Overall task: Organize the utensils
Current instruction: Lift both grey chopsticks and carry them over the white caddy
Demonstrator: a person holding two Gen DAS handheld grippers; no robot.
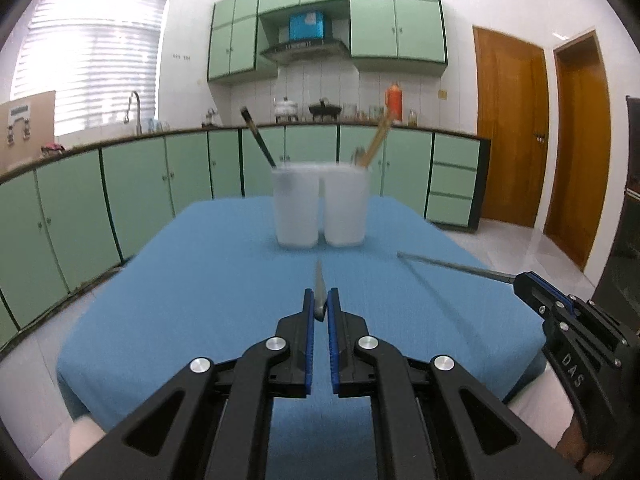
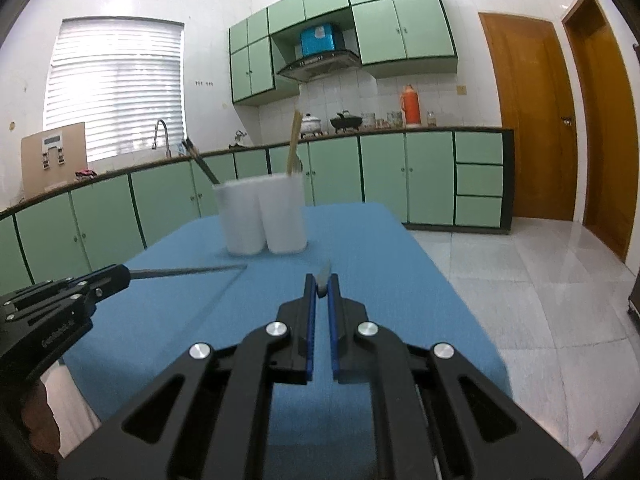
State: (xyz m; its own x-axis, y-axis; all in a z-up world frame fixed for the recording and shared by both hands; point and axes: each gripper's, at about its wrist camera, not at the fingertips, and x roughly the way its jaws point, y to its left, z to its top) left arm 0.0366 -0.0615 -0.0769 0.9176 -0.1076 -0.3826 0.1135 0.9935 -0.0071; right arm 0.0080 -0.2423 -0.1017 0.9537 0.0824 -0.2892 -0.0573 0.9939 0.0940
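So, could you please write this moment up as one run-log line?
left gripper: shut on metal utensil | right gripper: shut on second utensil | both above blue table | two white cups ahead, already holding utensils

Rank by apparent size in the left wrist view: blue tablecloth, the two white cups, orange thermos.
1. blue tablecloth
2. left white cup and right white cup, alike
3. orange thermos, farther away, so true size unsure
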